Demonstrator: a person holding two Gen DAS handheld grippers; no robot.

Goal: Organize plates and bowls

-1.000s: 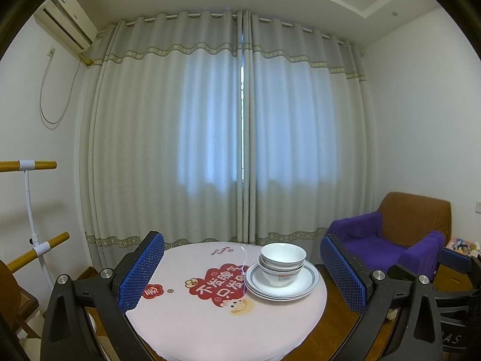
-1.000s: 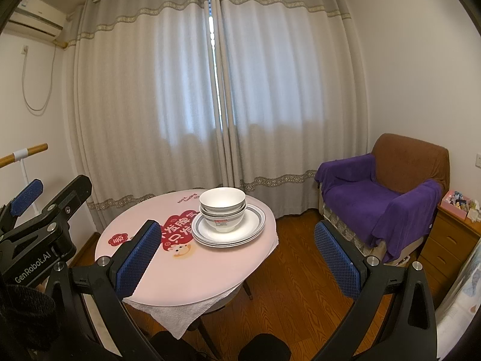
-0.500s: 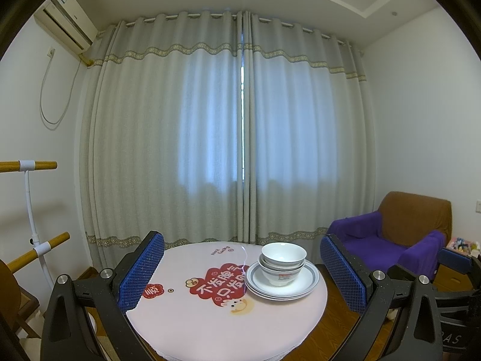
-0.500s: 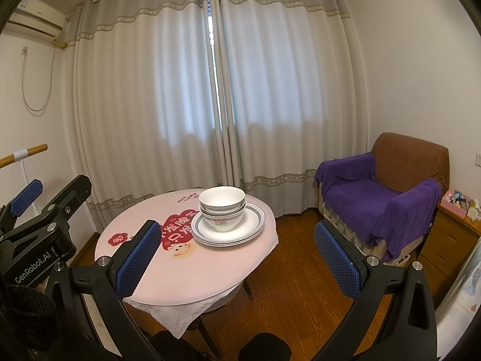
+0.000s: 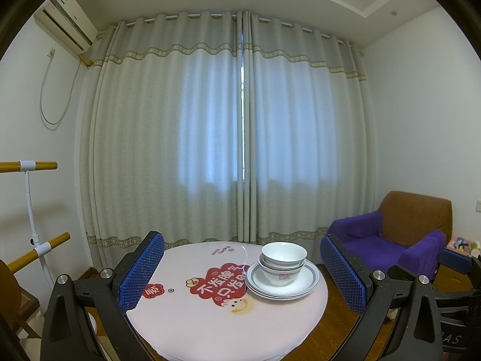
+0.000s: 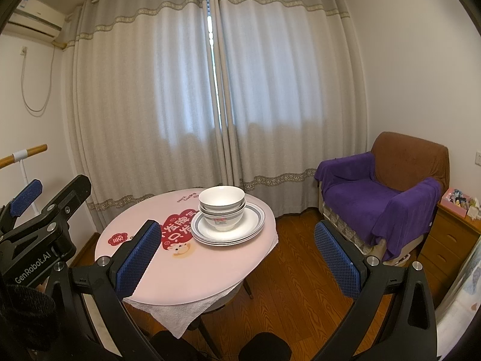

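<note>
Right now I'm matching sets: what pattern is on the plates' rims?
White plates with a blue-grey band, clearest from the right wrist.

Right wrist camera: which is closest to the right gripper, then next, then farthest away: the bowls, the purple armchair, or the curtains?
From the right gripper:
1. The stack of bowls, just ahead and a little left, sitting on the plates on the round table.
2. The purple armchair, farther off to the right, by the wall.
3. The curtains, farthest, along the back of the room.
</note>
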